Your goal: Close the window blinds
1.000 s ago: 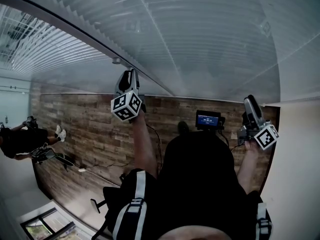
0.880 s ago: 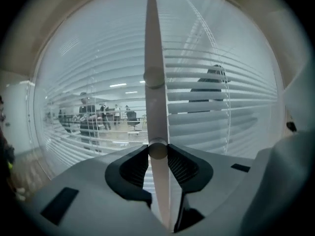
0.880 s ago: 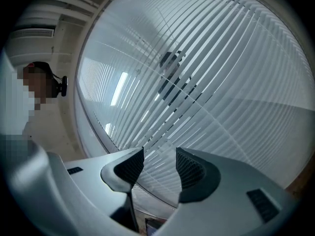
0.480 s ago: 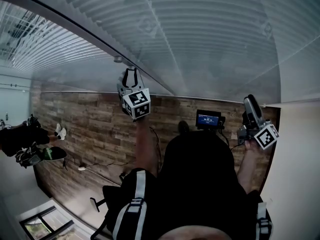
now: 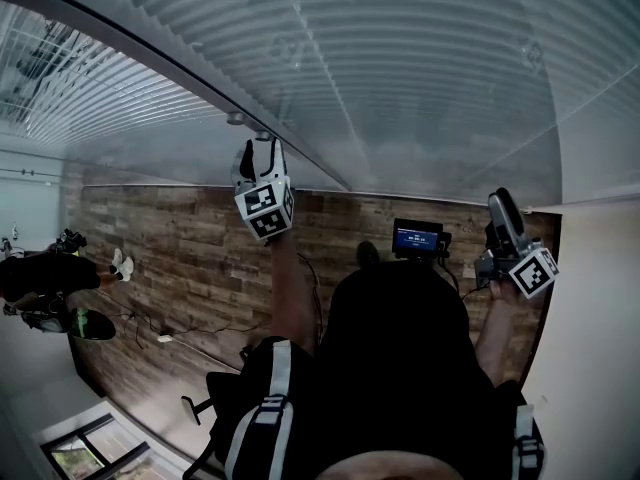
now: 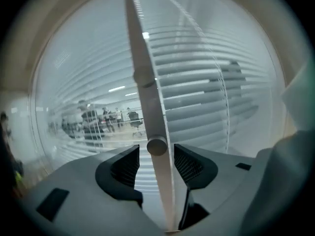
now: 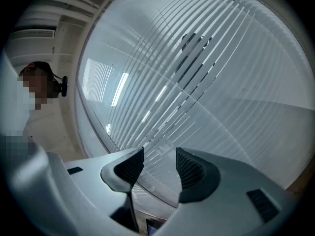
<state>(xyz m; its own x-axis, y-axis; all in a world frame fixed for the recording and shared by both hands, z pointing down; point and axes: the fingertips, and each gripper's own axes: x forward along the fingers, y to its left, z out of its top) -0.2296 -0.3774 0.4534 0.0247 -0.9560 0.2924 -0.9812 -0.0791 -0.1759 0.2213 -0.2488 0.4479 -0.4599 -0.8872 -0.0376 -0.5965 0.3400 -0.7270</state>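
Jaws of my left gripper have just been opening and stand wide, the tilt wand between them untouched; jaws of my right gripper are apart and empty; window blinds hang just behind the wand

**Wand between the left jaws**

The wand hangs in front of the blinds, between the jaws of the left gripper, which have just been opening and stand clear of it. The right gripper is well apart to the right, facing the blinds.
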